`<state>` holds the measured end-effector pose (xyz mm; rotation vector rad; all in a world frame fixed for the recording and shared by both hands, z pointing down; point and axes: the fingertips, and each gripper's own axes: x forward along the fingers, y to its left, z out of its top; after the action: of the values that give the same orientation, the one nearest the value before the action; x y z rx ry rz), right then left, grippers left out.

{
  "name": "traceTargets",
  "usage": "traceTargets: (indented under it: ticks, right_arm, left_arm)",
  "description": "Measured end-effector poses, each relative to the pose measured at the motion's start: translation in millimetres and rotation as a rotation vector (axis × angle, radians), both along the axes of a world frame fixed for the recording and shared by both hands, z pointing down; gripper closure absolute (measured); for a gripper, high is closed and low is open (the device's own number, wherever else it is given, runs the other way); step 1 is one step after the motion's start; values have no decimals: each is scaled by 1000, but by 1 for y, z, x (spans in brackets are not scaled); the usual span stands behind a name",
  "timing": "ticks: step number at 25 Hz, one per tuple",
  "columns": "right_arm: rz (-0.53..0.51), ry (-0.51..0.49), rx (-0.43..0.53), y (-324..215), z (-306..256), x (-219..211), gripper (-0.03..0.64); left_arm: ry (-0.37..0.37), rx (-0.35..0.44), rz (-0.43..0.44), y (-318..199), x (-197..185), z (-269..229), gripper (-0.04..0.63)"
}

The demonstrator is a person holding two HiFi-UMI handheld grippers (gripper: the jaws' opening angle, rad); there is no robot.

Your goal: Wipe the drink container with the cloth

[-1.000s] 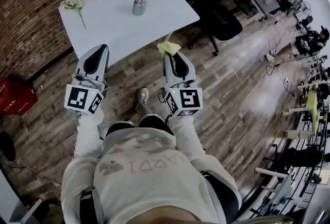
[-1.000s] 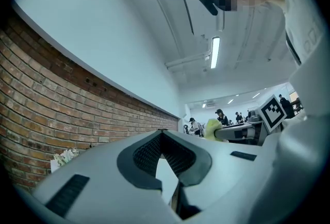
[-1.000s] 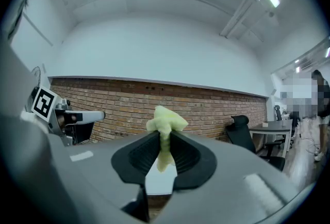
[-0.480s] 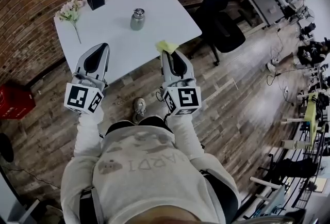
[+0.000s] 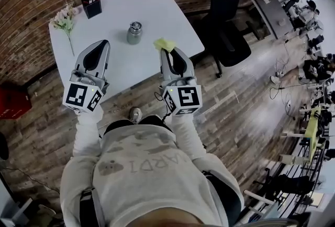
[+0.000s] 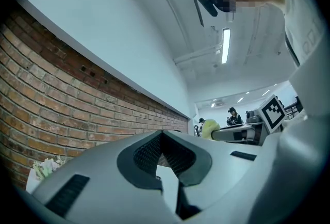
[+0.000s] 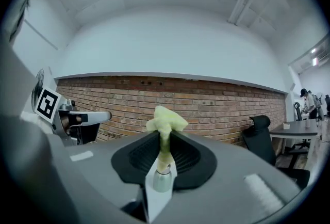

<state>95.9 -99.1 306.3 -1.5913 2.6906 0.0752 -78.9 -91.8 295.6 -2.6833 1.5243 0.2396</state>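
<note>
- The right hand-held gripper [image 5: 167,53] is pinching the yellow cloth [image 5: 164,44] between its pads. Only a crumpled tuft is sticking out past the tips, and the rest is being squeezed out of sight.
- The left hand-held gripper [image 5: 103,43] is keeping its tips pressed together with nothing caught between them. In the left gripper view a sliver of white surface is showing through the gap behind the tips.
- Both are reaching over the near edge of the white bench [image 5: 157,6] in the middle of the head view. Their height above it is hard to judge.
- The drink container [image 5: 134,33], small, metal and lidded, is standing upright on the bench above and between the two tips, apart from the cloth. In the right gripper view only its blurred top is peeking through the jaw gap.
- Flowers [image 5: 65,21] and a black box [image 5: 91,3] are sitting at the bench's upper left corner.
- A black chair [image 5: 230,6] is standing at the upper right, its back being cut by the frame's top edge.
</note>
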Motion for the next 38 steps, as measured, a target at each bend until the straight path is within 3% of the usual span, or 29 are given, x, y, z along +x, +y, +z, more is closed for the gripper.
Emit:
traceTargets:
  ticks: [6, 12, 29, 38]
  right_arm:
    - [-58, -1, -5, -45, 6, 9, 545]
    - [-95, -6, -36, -73, 23, 1, 545]
    - [-91, 30, -210, -117, 98, -38, 545]
    - [-61, 62, -272, -126, 129, -46, 545]
  left_arm:
    - [-3, -2, -39, -38, 15, 3, 595]
    - [-34, -46, -13, -64, 23, 18, 594]
    - [-262, -252, 235, -148, 38, 112, 595]
    - [-321, -333, 345, -180, 56, 152, 595]
